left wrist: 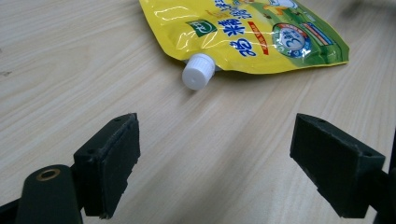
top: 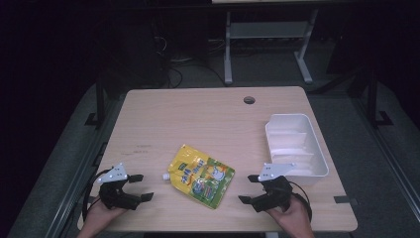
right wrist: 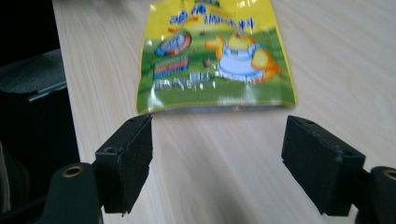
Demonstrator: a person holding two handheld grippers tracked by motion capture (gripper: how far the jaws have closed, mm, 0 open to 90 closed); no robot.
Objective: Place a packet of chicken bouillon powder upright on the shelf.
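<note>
1. A glossy yellow and green spout pouch [top: 201, 175] lies flat at the front middle of the pale wooden table [top: 208, 114], long axis diagonal, its white cap [left wrist: 198, 71] pointing toward the left gripper [top: 136, 187].
2. Both the left gripper and the right gripper [top: 250, 188] rest released, jaws spread, flanking it.
3. A white plastic tray [top: 317, 151] sits just beyond the right gripper.

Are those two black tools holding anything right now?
No. The left tool and right tool are both open with nothing between their jaws; the yellow pouch lies untouched on the table between them.
</note>
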